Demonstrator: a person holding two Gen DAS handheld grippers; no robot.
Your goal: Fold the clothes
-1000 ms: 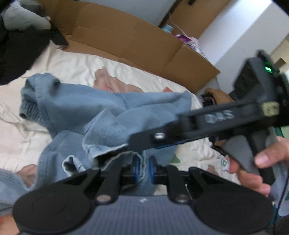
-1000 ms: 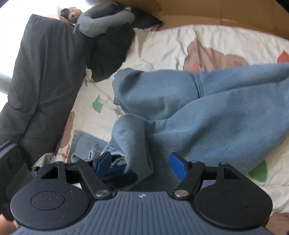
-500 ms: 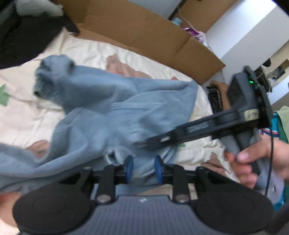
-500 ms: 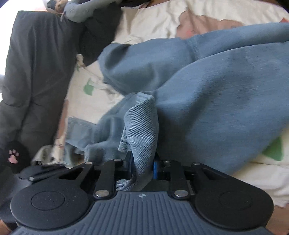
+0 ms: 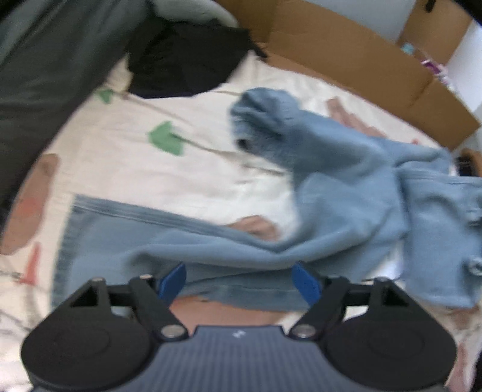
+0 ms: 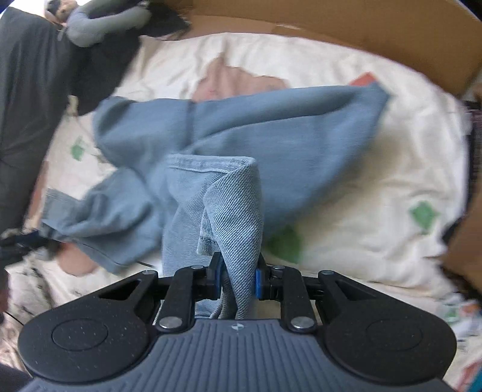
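Note:
A pair of light blue jeans (image 5: 346,193) lies crumpled across a cream printed bedsheet (image 5: 156,169). In the left wrist view one leg stretches leftward, and its frayed hem edge runs just beyond my left gripper (image 5: 238,280). Its jaws are opening, blue pads spread wide, pressing on nothing. In the right wrist view my right gripper (image 6: 236,282) is shut on a bunched fold of the jeans (image 6: 235,211), which rises from between the pads. The remainder of the denim trails back across the sheet.
A dark grey blanket (image 5: 45,75) and black clothing (image 5: 186,60) lie at the left and far side of the bed. Brown cardboard (image 5: 346,54) stands along the far edge. A grey garment (image 6: 99,21) lies at the top left in the right wrist view.
My left gripper let go of the denim, spread its jaws and swung left along the leg. My right gripper closed on a fold of the jeans and pulled it across the bed.

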